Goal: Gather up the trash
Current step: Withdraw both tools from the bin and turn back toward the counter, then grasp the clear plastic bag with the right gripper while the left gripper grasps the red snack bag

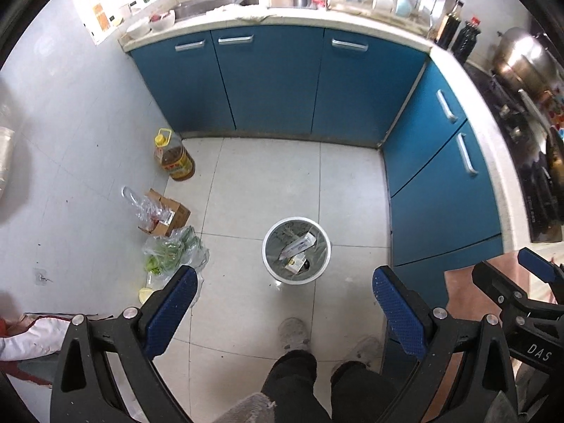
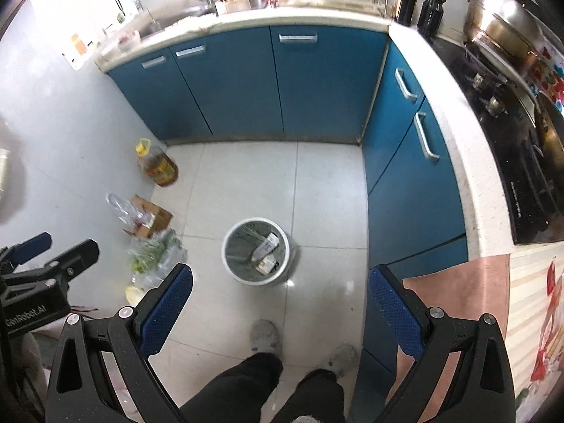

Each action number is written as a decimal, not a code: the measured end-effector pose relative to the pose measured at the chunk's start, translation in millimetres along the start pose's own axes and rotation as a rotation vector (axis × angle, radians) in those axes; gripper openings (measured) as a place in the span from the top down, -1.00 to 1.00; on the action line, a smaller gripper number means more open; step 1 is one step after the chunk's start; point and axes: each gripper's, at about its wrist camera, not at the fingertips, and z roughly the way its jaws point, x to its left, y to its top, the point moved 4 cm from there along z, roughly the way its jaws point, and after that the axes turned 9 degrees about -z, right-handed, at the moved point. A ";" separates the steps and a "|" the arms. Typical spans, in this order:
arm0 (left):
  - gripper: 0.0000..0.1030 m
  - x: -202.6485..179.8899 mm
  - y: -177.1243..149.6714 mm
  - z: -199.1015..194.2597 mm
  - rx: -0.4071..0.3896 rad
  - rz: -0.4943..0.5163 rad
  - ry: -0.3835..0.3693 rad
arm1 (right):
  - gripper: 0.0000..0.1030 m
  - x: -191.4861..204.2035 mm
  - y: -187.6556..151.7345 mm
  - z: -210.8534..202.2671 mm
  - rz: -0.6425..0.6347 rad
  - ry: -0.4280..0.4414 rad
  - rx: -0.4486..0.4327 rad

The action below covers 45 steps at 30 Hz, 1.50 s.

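Note:
A white trash bin (image 1: 296, 249) (image 2: 256, 250) stands on the tiled floor, lined with a grey bag and holding small cartons and wrappers. My left gripper (image 1: 284, 303) hangs high above the floor, open, with nothing between its blue pads. My right gripper (image 2: 280, 298) is also open and empty, held beside the left one. By the left wall lie a clear plastic bottle (image 1: 141, 204) (image 2: 123, 209) on a cardboard box (image 1: 169, 213) (image 2: 151, 215) and a plastic bag of greens (image 1: 172, 250) (image 2: 155, 252).
A yellow-capped oil jug (image 1: 174, 155) (image 2: 157, 165) stands in the corner by the blue cabinets (image 1: 275, 81) (image 2: 282, 81). A counter with sink and a stove with a wok (image 2: 500, 24) runs around. The person's legs and shoes (image 1: 292, 333) are below me.

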 end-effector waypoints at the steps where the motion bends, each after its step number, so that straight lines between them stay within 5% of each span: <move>1: -0.97 -2.0 0.0 -7.3 -0.007 -0.001 -0.014 | -0.97 -2.1 0.5 -9.0 0.012 0.016 -0.011; 8: -1.00 -39.5 8.3 -53.9 -0.154 0.016 -0.041 | -0.97 -39.4 -6.4 -51.8 0.156 0.145 -0.137; 16: -1.00 -178.0 -3.3 -73.6 -0.210 0.177 -0.100 | -0.97 -178.0 -59.5 -113.3 0.392 0.088 -0.261; 22: -1.00 -341.5 -56.6 -59.1 -0.102 0.443 -0.206 | -0.97 -316.1 -156.8 -142.1 0.650 -0.075 -0.232; 27: -1.00 -469.2 -140.3 -33.2 -0.004 0.709 -0.232 | -0.97 -435.0 -281.7 -154.7 0.950 -0.243 -0.109; 32: -1.00 -569.0 -215.4 5.2 0.210 0.822 -0.304 | -0.94 -504.8 -394.1 -161.7 1.093 -0.353 0.005; 34: -1.00 -601.8 -243.8 20.3 0.282 0.855 -0.320 | -0.72 -527.8 -434.7 -157.9 1.129 -0.366 0.066; 36: -1.00 -630.4 -263.3 35.3 0.332 0.870 -0.314 | -0.57 -543.6 -461.4 -152.9 1.133 -0.366 0.104; 41: -0.96 -671.9 -292.6 62.9 0.413 0.885 -0.336 | -0.57 -565.5 -489.4 -124.7 1.101 -0.314 0.164; 45: -0.59 -689.4 -297.7 73.0 0.455 0.854 -0.354 | -0.57 -563.3 -478.9 -94.3 1.049 -0.276 0.204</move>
